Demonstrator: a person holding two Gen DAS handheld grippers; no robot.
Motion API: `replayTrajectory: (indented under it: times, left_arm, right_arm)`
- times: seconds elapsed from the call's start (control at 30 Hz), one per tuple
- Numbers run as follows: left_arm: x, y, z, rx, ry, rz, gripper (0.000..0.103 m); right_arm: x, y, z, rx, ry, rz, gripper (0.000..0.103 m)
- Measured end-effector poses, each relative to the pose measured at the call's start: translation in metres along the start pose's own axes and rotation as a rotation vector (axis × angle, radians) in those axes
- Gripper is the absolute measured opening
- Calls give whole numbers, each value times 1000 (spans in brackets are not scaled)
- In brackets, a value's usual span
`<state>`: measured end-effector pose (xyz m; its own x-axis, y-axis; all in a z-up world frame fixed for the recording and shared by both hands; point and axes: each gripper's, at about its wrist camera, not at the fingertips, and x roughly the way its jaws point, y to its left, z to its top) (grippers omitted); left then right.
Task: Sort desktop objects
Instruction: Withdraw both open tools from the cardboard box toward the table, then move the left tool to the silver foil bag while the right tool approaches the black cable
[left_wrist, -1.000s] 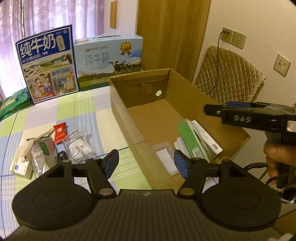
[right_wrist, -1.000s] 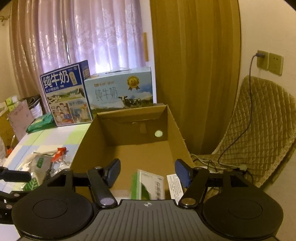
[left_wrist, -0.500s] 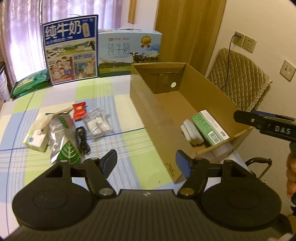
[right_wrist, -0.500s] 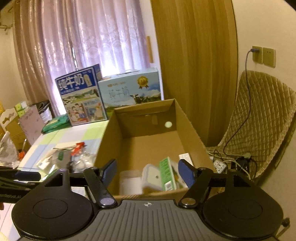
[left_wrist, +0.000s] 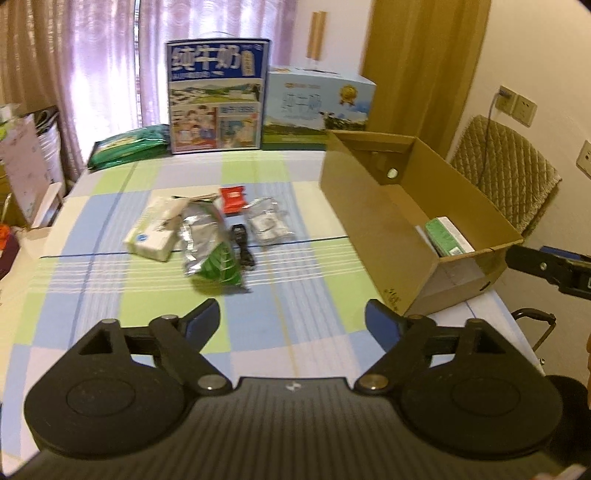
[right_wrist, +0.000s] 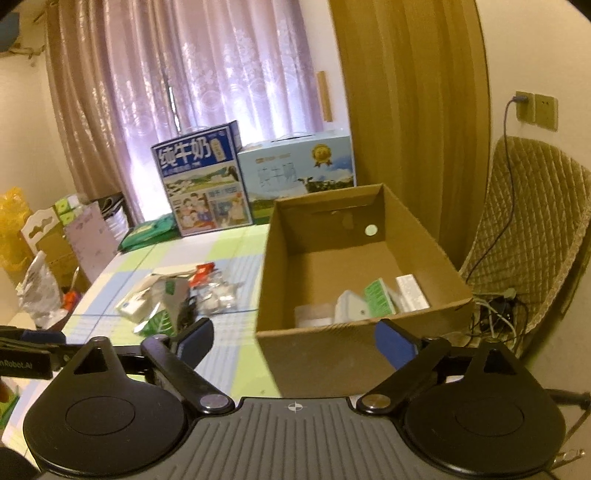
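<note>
While each hand-held gripper gapes empty, five items await beside one cardboard box.

Cardboard box: near wall hides most of the contents from the left wrist view; only the top of a green-and-white carton shows. Right gripper's finger cut off by the right edge there. Small print on the white packet too small to read. Foil pouch and black cable blurred; pouch overlaps the packet's right end.
</note>
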<state>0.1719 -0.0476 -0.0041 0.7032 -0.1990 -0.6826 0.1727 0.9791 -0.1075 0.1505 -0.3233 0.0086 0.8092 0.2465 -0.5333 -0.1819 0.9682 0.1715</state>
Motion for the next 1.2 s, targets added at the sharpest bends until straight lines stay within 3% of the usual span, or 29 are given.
replayTrajectory:
  times: [0.1, 0.57, 1.2]
  left_arm:
    - [-13, 14, -7, -19, -13, 16, 93]
    - [-46, 66, -35, -94, -19, 85, 101]
    - [-49, 82, -46, -123, -4, 96, 101]
  right_arm:
    - [-5, 15, -4, -19, 1, 10, 101]
    - [0, 66, -27, -87, 86, 69, 101]
    - [7, 85, -33, -122, 125, 83, 101]
